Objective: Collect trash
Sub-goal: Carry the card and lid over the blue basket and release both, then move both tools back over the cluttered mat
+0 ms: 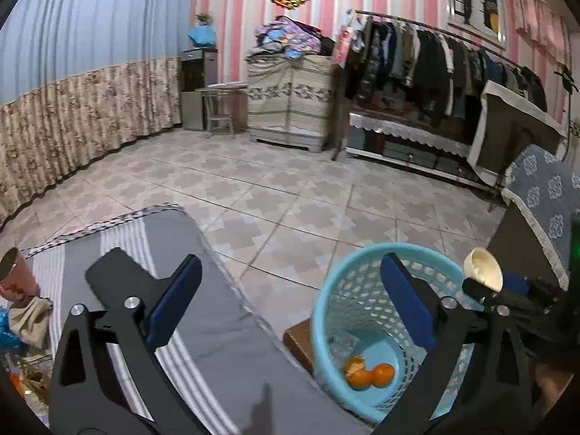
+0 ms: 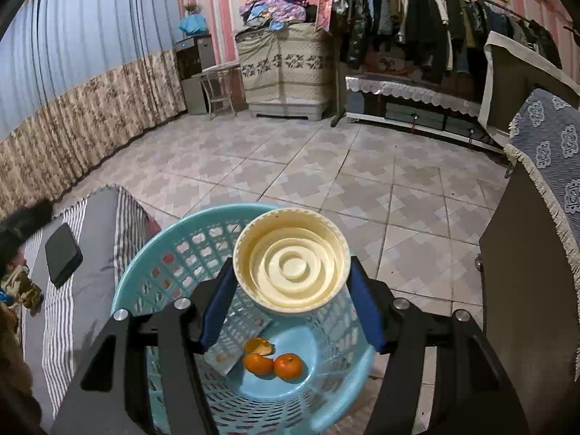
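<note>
A light blue plastic basket (image 1: 323,311) (image 2: 145,268) stands on the floor beside the grey striped surface. In it lie two oranges (image 2: 275,364), a piece of orange peel (image 2: 258,346) and a clear wrapper (image 2: 232,340). My right gripper (image 2: 291,275) is shut on a cream paper cup (image 2: 291,272), its mouth facing the camera, right over the basket. In the left wrist view that cup (image 1: 484,268) shows at the basket's right rim. My left gripper (image 1: 290,264) is open with nothing between its fingers, over the edge of the striped surface and the basket.
The grey striped surface (image 1: 214,326) carries a black phone (image 2: 63,255), a pinkish cup (image 1: 16,275) and a crumpled beige bag (image 1: 29,319) at its left. A dark cabinet with a blue patterned cloth (image 2: 543,166) stands right of the basket. Tiled floor (image 1: 275,195) lies beyond.
</note>
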`<state>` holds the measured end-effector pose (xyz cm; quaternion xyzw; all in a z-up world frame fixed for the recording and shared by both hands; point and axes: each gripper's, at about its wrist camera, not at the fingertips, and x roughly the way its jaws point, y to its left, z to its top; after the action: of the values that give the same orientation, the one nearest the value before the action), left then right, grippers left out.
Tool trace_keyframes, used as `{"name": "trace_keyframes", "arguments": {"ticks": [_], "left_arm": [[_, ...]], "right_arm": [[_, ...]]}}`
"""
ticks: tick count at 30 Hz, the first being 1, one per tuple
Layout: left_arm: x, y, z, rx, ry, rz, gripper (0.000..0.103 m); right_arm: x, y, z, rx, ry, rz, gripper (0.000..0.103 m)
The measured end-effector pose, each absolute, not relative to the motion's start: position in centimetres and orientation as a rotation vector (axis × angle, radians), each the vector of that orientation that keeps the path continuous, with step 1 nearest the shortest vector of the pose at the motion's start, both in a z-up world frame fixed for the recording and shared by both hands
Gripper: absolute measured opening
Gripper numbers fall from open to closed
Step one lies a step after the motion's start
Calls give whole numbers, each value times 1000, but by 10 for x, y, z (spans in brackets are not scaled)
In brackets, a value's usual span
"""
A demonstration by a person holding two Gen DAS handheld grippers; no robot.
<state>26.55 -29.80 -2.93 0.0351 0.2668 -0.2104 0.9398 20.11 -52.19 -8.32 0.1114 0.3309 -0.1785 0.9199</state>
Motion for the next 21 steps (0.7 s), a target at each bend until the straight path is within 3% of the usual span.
{"name": "trace_keyframes", "arguments": {"ticks": [12, 14, 21], "left_arm": [[266, -260, -37, 42, 563, -358, 97], [265, -256, -38, 39, 565, -349, 97], [263, -243, -37, 30, 565, -329, 97]], "right_arm": [[219, -518, -104, 251, 740, -367, 61], [218, -518, -103, 255, 731, -381, 80], [213, -522, -91, 242, 678, -433, 94]]}}
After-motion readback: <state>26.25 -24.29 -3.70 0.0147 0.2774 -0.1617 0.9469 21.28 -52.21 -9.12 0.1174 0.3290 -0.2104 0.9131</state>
